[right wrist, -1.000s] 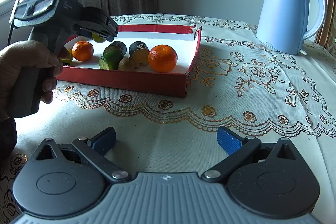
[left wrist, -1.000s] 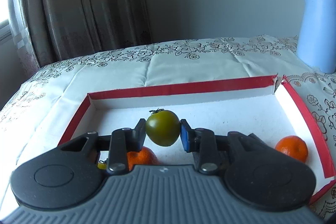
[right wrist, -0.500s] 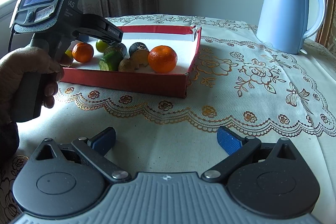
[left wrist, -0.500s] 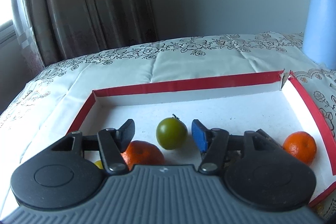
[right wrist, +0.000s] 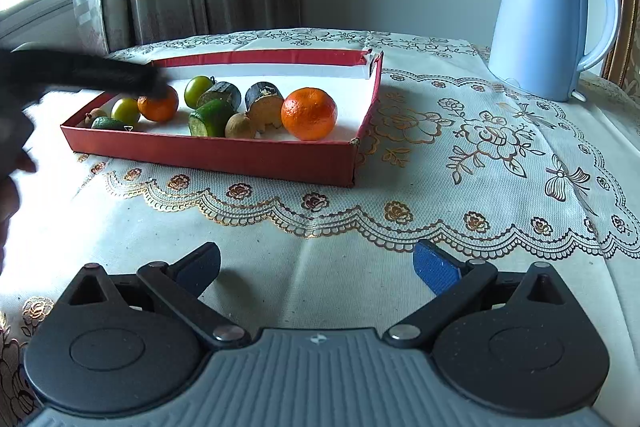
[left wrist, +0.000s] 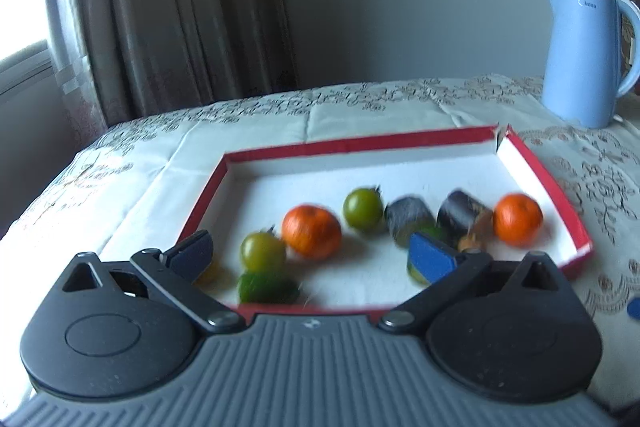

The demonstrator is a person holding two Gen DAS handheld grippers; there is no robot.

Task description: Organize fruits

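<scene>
Fruits (right wrist: 309, 113): oranges, green tomatoes, dark chunks in red tray (right wrist: 216, 155).

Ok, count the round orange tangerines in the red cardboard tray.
2. One round orange tangerine sits at the red cardboard tray's right end; the other lies toward the left, between green fruits. More may be hidden.

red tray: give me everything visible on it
The red tray is a shallow rectangular box lid, cardboard by its look, red outside and on the rim, white inside. Its far right corner is split open. It lies flat on the lace tablecloth, left of the blue kettle, and holds oranges, green fruits and dark cut pieces. Neither tool touches it.
</scene>
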